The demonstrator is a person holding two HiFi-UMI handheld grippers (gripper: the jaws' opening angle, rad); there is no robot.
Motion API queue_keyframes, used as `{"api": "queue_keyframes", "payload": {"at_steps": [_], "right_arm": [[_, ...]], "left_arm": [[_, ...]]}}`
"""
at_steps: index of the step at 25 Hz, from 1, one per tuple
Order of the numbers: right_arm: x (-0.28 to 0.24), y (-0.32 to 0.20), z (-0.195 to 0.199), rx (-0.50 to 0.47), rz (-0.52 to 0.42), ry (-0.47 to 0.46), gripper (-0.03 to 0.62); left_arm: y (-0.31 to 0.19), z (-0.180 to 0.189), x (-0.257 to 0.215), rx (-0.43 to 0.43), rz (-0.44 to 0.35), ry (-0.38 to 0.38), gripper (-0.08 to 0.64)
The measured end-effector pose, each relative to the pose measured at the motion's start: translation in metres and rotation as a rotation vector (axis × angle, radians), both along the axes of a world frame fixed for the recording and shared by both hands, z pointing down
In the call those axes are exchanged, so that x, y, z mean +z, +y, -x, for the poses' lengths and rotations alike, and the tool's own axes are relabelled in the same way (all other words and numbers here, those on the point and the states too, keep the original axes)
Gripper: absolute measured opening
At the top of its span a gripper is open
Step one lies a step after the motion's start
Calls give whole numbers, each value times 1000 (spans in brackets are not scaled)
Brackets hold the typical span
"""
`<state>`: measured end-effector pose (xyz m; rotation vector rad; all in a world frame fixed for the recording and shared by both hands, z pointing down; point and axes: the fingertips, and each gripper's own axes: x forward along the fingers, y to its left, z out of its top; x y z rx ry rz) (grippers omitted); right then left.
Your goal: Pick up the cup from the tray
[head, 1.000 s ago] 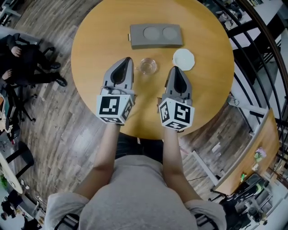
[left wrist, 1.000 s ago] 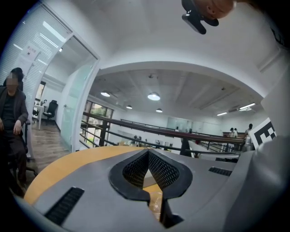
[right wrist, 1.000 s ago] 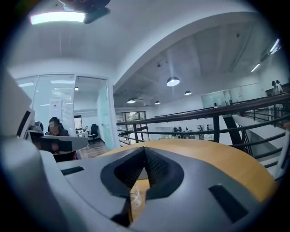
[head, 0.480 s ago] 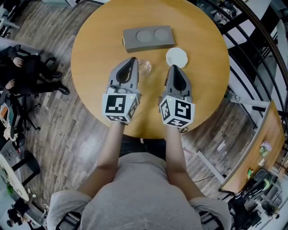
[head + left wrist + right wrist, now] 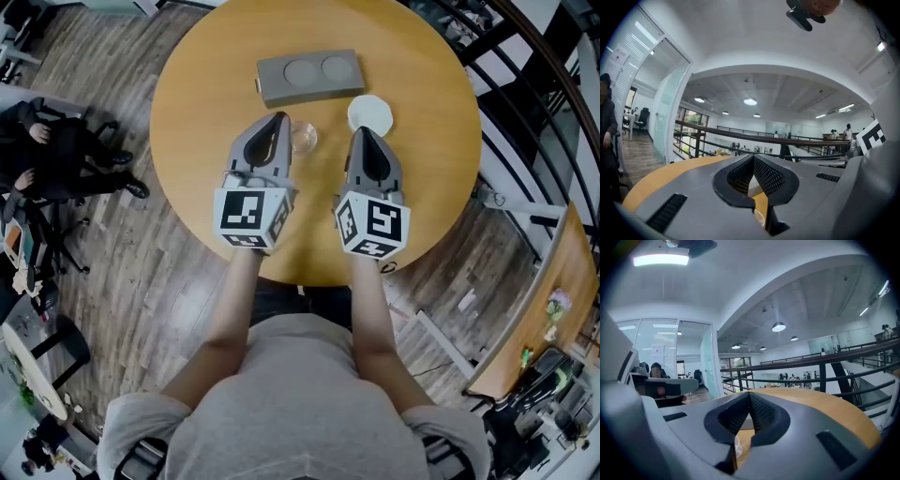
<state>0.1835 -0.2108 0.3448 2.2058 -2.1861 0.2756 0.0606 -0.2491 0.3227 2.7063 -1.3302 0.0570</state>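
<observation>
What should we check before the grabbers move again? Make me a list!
1. Cup in the tray: not ok, it stands on the table beside it.
2. Left gripper open: not ok, shut and empty.
3. Right gripper open: not ok, shut and empty.
4. White disc clear of the cup: ok, apart.
5. Cup touching left gripper: cannot tell.

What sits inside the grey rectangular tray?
Nothing visible: both round recesses of the grey rectangular tray are bare. The clear glass cup stands outside it, partly covered by the left gripper.
</observation>
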Motion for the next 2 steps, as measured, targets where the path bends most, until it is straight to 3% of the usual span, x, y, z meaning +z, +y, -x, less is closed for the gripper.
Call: {"api": "queue_keyframes", "payload": {"at_steps": [2], "right_arm": [[-1, -2, -1, -1, -2, 5, 5]], "left_arm": [[-2, 0, 0, -1, 1, 1, 6]]}}
